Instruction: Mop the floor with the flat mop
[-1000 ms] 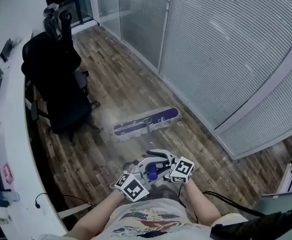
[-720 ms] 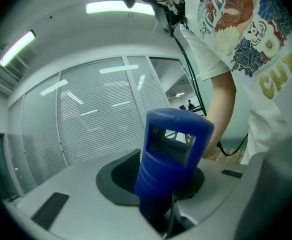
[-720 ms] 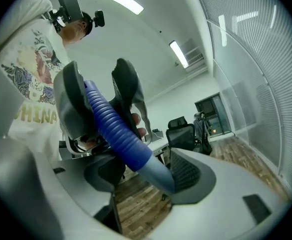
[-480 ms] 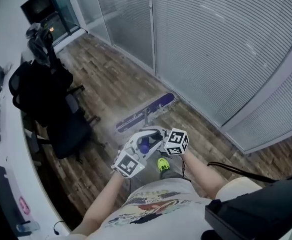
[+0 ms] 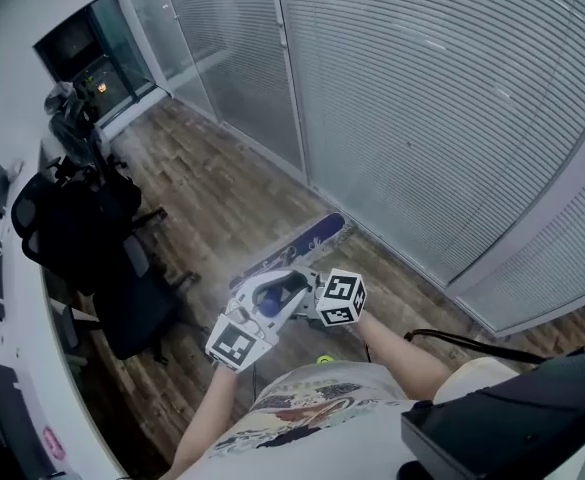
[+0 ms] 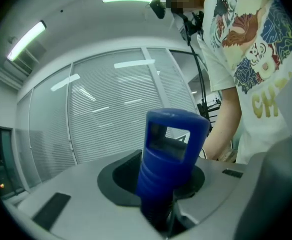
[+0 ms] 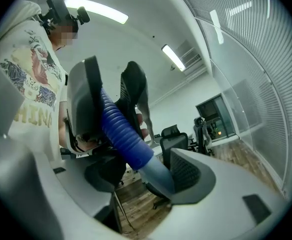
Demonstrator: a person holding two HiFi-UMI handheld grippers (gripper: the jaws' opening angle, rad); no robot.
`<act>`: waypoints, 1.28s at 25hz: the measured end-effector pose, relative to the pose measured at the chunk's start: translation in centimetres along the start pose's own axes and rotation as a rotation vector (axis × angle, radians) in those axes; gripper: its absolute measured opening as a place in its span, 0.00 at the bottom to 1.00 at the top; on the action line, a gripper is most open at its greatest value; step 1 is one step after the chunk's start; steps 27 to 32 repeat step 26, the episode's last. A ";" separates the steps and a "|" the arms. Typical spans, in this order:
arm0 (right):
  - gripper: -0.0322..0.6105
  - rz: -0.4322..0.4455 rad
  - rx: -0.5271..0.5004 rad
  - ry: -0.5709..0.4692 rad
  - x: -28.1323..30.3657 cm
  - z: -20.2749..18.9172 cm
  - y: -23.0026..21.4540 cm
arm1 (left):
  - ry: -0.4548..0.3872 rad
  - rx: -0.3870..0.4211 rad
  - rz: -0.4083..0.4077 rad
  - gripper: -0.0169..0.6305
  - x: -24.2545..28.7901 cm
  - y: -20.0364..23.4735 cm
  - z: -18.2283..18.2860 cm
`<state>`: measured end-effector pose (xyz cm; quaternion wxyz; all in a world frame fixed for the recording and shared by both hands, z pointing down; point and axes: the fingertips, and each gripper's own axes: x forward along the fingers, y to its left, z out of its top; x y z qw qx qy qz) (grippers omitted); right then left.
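In the head view, the left gripper (image 5: 257,313) and the right gripper (image 5: 307,290) sit side by side on the blue mop handle (image 5: 271,305). The purple mop head (image 5: 302,243) lies flat on the wooden floor (image 5: 222,188), just past the jaws. A second ago it lay further out in front of the jaws and showed its full width. Now it is close in and turned more end-on. The black chair (image 5: 82,228) is off to the left of the jaws, and the glass wall (image 5: 422,118) is to their right. I think one pull of the mop is done, and a push onto a new strip of floor comes next.

In the left gripper view, the left gripper (image 6: 160,211) pinches the mop handle (image 6: 170,154) near its blue top end, which sticks up past the jaws. These jaws have just been opening a little, with the handle between them, so the hold may be getting looser.

In the right gripper view, the right gripper (image 7: 155,176) has its jaws pressed on the mop handle (image 7: 121,134), where the blue ribbed part meets the grey pole. The left gripper (image 7: 86,104) shows further up the handle.
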<state>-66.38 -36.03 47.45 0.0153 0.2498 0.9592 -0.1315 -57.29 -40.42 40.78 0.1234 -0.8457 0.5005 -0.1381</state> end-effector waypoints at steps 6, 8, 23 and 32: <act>0.45 -0.010 -0.019 -0.039 -1.2 1.6 -1.9 | 0.011 0.006 0.017 0.17 2.3 1.8 0.7; 0.45 -0.013 -0.022 -0.048 -1.9 1.9 -2.3 | 0.014 0.008 0.015 0.17 3.1 1.8 0.9; 0.45 -0.005 -0.048 -0.065 -2.0 2.8 -4.0 | 0.016 0.000 0.026 0.17 4.0 3.4 0.9; 0.44 0.004 -0.057 -0.053 -1.2 2.7 -4.3 | 0.029 0.000 0.019 0.17 3.5 4.1 0.5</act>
